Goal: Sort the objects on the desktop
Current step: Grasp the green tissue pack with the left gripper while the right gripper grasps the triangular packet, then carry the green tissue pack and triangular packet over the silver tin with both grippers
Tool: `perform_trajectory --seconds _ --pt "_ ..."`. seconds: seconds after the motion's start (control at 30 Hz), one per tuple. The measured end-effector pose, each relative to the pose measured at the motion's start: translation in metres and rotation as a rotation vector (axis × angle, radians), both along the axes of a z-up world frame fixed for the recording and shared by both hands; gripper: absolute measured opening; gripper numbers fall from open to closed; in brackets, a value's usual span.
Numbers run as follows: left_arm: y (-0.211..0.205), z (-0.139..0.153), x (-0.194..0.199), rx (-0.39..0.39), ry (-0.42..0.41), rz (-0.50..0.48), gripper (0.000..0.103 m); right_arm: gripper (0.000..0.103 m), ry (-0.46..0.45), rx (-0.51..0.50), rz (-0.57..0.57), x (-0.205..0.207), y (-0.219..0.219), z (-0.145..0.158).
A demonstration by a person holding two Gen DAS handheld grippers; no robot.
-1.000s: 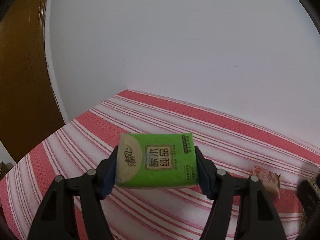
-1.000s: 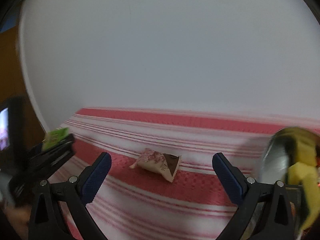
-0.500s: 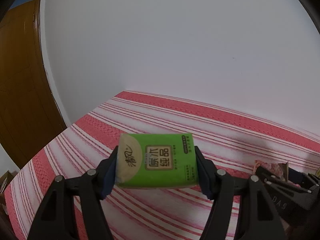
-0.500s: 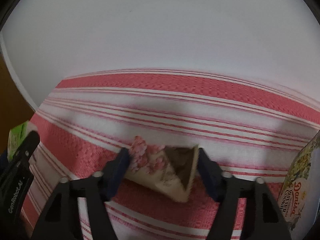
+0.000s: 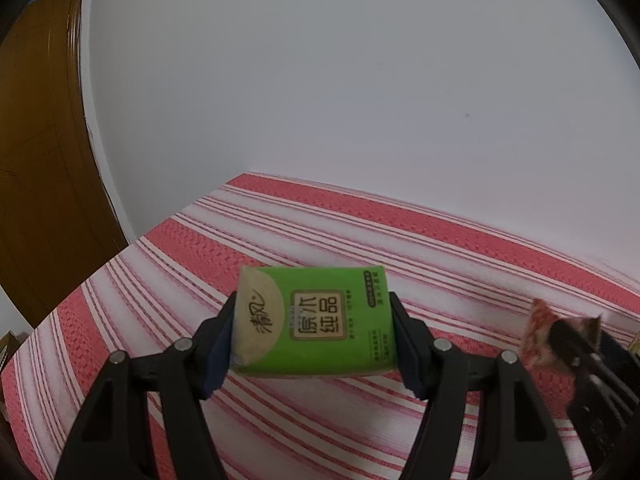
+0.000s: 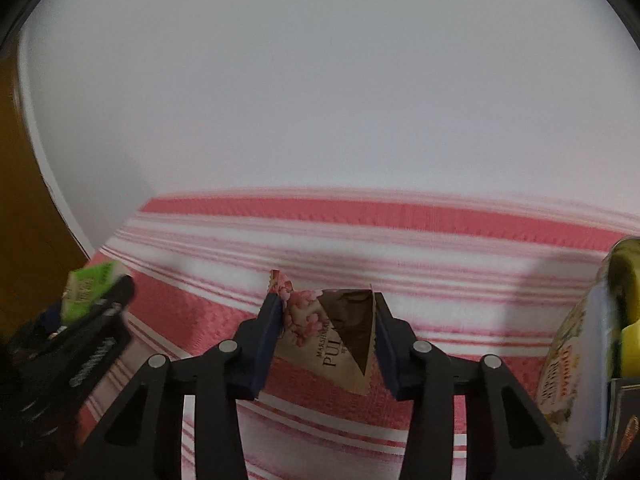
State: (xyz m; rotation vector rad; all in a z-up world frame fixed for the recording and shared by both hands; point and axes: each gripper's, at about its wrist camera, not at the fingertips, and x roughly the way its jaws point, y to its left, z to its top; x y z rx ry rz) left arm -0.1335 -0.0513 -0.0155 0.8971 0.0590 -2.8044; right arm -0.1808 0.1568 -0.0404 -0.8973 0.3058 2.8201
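Observation:
My left gripper (image 5: 312, 334) is shut on a green tissue pack (image 5: 316, 320) and holds it above the red-and-white striped tablecloth (image 5: 320, 232). My right gripper (image 6: 326, 338) is shut on a beige and brown snack packet with pink flowers (image 6: 328, 340) and holds it lifted off the cloth. The packet and right gripper also show at the right edge of the left wrist view (image 5: 556, 336). The left gripper with the tissue pack shows at the left of the right wrist view (image 6: 86, 292).
A round cookie tin (image 6: 576, 368) holding yellow items stands at the right edge of the right wrist view. A white wall (image 5: 320, 80) rises behind the table. A wooden door (image 5: 36, 140) is at the left.
My right gripper closed on the snack packet and lifted it off the cloth. My left gripper kept hold of the tissue pack with little movement.

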Motion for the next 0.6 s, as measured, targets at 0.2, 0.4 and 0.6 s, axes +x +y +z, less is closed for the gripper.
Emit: perform_trajectory --seconds 0.2,0.4,0.6 --pt "0.004 0.001 0.003 0.008 0.000 -0.010 0.068 0.047 0.098 0.061 -0.021 0.027 -0.013 0.011" --pt "0.007 0.000 0.007 0.054 -0.006 -0.042 0.068 0.047 0.168 0.165 -0.073 0.061 -0.022 0.021" --pt "0.022 -0.001 0.015 0.056 0.014 -0.115 0.068 0.047 0.224 0.256 -0.102 0.085 -0.034 0.026"
